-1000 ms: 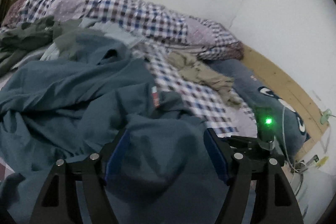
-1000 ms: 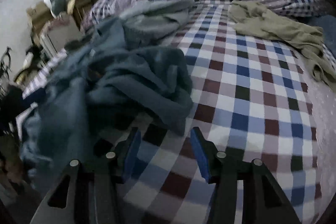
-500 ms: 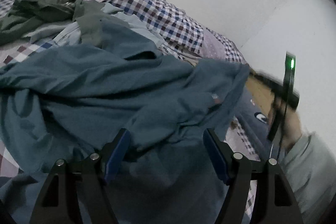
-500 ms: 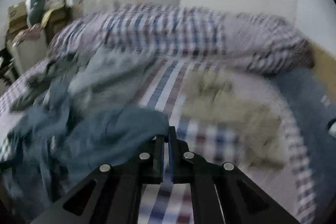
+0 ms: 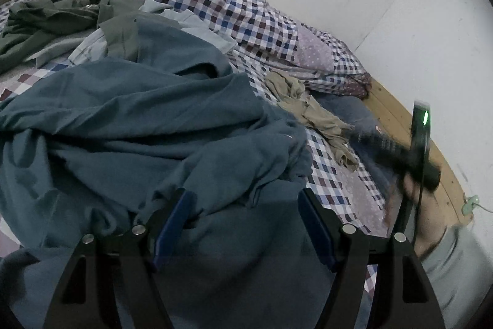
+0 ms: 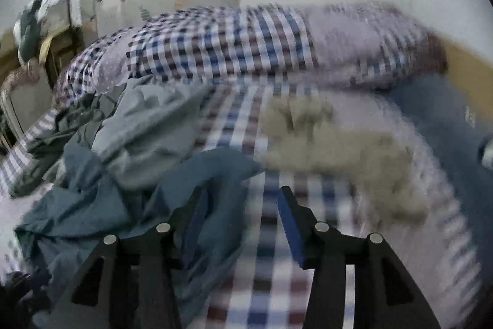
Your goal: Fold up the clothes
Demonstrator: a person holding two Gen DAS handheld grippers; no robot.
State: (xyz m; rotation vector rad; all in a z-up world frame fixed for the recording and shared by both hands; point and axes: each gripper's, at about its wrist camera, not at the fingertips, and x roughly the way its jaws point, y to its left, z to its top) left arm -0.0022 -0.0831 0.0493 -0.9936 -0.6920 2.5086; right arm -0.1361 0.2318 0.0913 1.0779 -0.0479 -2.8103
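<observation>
Your left hand-held gripper hangs spread over the teal garment at lower frame. Your right hand-held gripper is opening, the garment's edge just inside its left finger, pads not pressing.

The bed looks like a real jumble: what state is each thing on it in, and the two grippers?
Teal garment: crumpled, unfolded.
Khaki garment: bunched on the checked sheet.
Dark green garment: heaped.
Checked quilt: rumpled along the wall.
Left gripper: open over teal cloth.
Right gripper: opening, cloth at one finger.
</observation>
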